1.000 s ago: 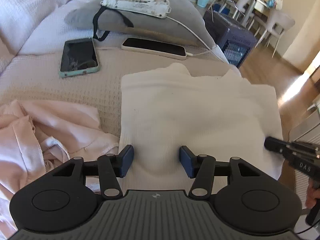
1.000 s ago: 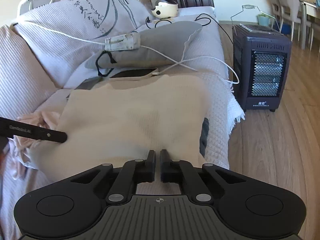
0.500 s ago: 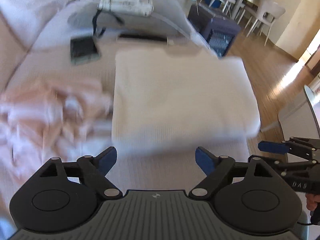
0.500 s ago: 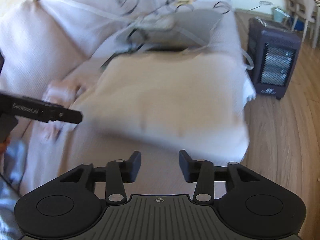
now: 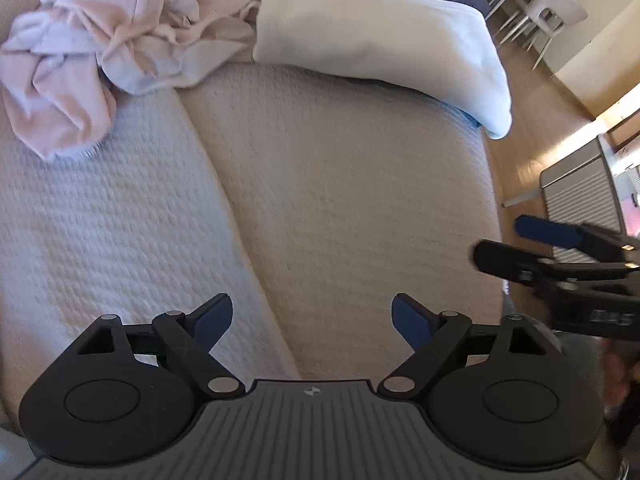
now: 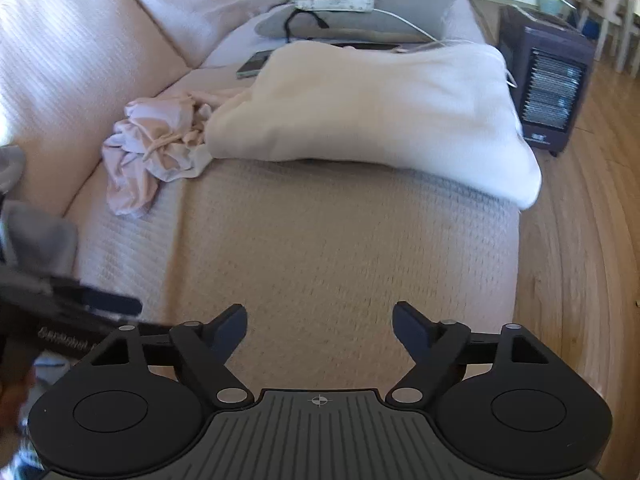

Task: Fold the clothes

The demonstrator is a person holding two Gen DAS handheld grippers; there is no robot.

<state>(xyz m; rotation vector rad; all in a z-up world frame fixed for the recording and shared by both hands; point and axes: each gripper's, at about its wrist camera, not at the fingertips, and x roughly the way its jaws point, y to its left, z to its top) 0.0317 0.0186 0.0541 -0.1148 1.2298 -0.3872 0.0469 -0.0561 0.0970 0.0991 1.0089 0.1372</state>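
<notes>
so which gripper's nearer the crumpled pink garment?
Left. The left gripper is on the pink garment side of the sofa; the right gripper, jaws opening and empty, sits further toward the floor edge.

L gripper [image 5: 312,316] points steeply down, jaws spread wide w/ nothing between them; blue pads [image 5: 410,320] bare. R gripper [image 6: 320,324] tilts down the same way — jaws opening, also empty. In the L wrist view the R gripper sits off to the right edge, blurred, fingers apart. Part of a hand [image 5: 620,364] shows just below it — too blurred for detail.
</notes>
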